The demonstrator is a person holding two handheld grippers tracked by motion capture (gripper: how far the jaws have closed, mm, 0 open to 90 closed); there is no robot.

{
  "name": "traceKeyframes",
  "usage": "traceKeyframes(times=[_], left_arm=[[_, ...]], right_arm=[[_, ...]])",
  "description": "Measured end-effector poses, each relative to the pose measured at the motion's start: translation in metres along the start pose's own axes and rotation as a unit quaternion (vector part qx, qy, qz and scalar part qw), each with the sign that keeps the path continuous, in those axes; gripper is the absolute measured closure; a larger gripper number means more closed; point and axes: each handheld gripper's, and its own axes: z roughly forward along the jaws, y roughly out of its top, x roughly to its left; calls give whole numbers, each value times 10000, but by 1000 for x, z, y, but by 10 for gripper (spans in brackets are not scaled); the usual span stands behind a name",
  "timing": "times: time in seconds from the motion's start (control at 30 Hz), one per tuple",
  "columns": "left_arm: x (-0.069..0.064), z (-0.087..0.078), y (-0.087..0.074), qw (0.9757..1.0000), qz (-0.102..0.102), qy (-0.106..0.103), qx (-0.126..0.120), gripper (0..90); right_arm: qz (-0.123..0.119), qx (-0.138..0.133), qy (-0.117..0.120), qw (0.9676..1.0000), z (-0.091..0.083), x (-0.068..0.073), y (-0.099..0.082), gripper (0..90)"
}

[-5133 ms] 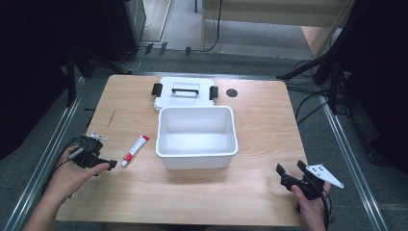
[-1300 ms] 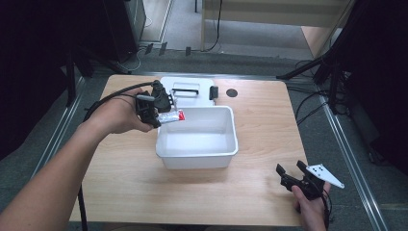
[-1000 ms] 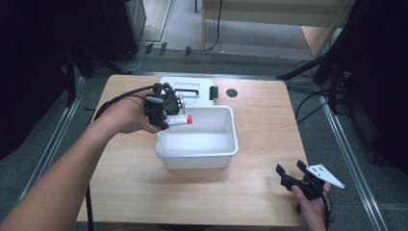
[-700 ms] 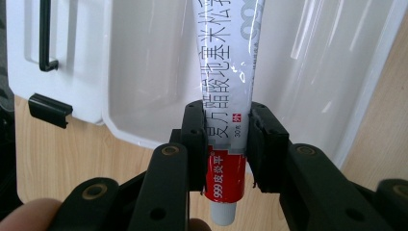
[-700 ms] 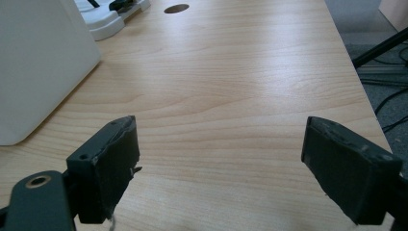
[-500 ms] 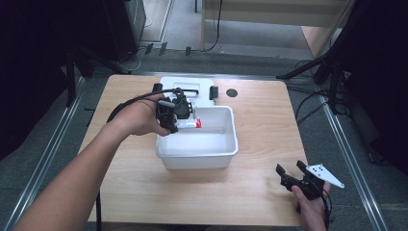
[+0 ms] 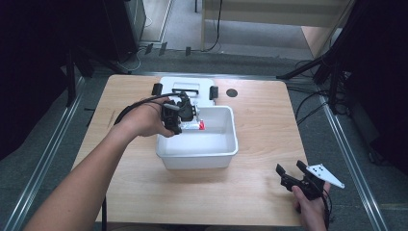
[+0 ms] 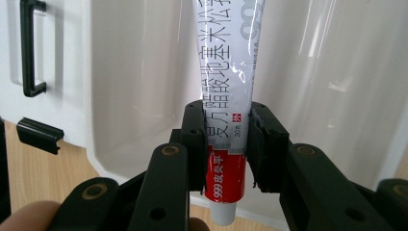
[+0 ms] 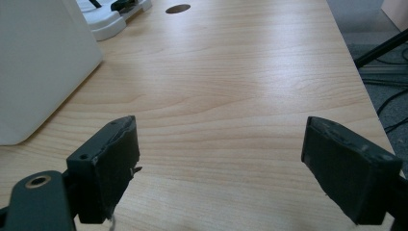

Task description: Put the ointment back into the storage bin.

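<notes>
Wooden table [image 7: 260, 144] under dim surroundings: the left gripper [image 7: 182, 115] clamps a white and red tube [image 8: 226, 115] between its pads, holding it inside the near-left corner of a white plastic bin [image 7: 226, 154], the tube's body pointing away from the jaws over the bin's floor. Behind that gripper lies the bin's white lid [image 7: 202, 89] with black handle and clips. At the table's near right corner, well apart from the bin, the right gripper [image 9: 221, 168] rests with jaws spread wide over bare wood, holding nothing.
</notes>
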Motion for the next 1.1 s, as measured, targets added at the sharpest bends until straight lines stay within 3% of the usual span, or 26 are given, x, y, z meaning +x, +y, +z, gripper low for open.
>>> traceKeyframes(times=[0.8, 1.1], left_arm=[[-1, 28, -2, 9999, 30, -154, 15, 722], [-3, 46, -1, 9993, -27, -349, 115, 722]], right_arm=[[-7, -8, 7, 10000, 0, 0, 0, 132], [-13, -5, 9, 10000, 0, 0, 0, 132]])
